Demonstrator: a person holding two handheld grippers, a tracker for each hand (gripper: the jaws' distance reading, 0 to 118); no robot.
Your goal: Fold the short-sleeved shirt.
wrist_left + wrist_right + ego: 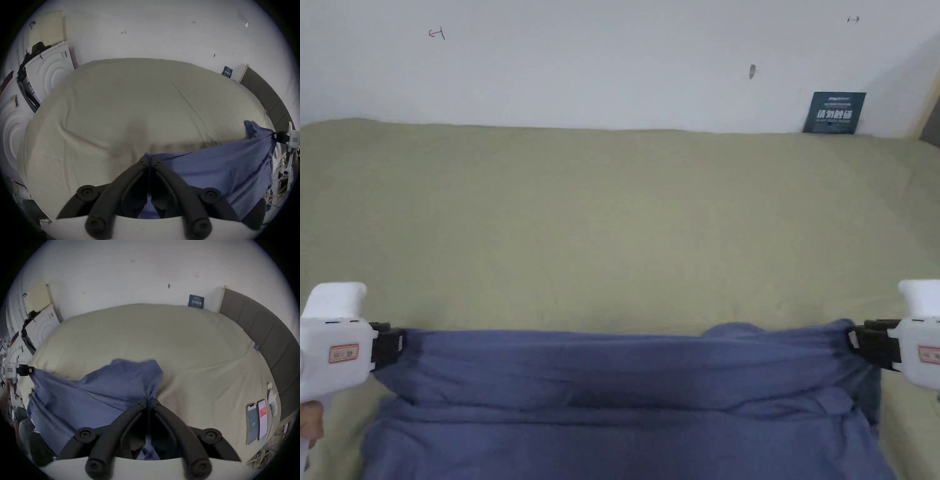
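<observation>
Blue fabric stretches across the near edge of the bed (612,206) in the head view: the short-sleeved shirt (625,400) hangs taut between the two claws, its upper hem pulled into a nearly straight line with a small hump toward the right. The left claw (394,345) is clenched on the shirt's left corner, and the right claw (855,340) is clenched on the right corner. Both white handles sit at the picture's side edges, with part of a hand (309,422) low on the left. A dark sign (834,112) leans against the white wall behind the bed.

From the left gripper view, the left claw's (150,160) black jaws are pressed together with a strip of the shirt (219,170) pinched between them. The cloth runs off to the right, above the pale green bedsheet (113,105), as far as the right claw (276,135). White appliances (48,76) stand to the left of the bed.

From the right gripper view, the right claw (148,400) has its jaws closed tight on a bunched fold of the shirt (81,402), which spreads leftward to the left claw (30,369). Two phones (257,421) lie side by side on the bedsheet at the right, near a dark padded headboard (267,340).
</observation>
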